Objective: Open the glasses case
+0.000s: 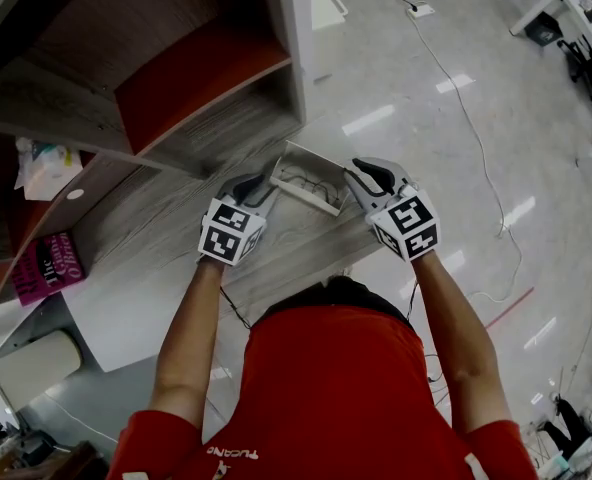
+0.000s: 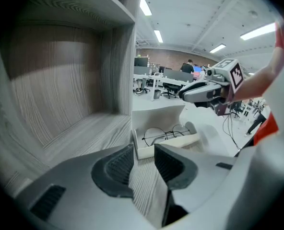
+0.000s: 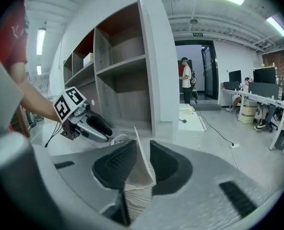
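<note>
Case (image 1: 311,183): lid (image 3: 141,162) up, glasses (image 2: 167,134) inside.
Your left gripper (image 1: 261,190): jaws apart, closing, case corner at tips.
Your right gripper (image 1: 357,177): jaws opening, lid between them.

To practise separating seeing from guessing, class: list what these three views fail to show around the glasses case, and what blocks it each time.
1. Right gripper view: the glasses are hidden; the lid, between the right gripper's opening jaws, blocks the case's inside.
2. Head view: print on the pink book is too small to read.
3. Head view: the red shirt covers the desk's near edge.
</note>
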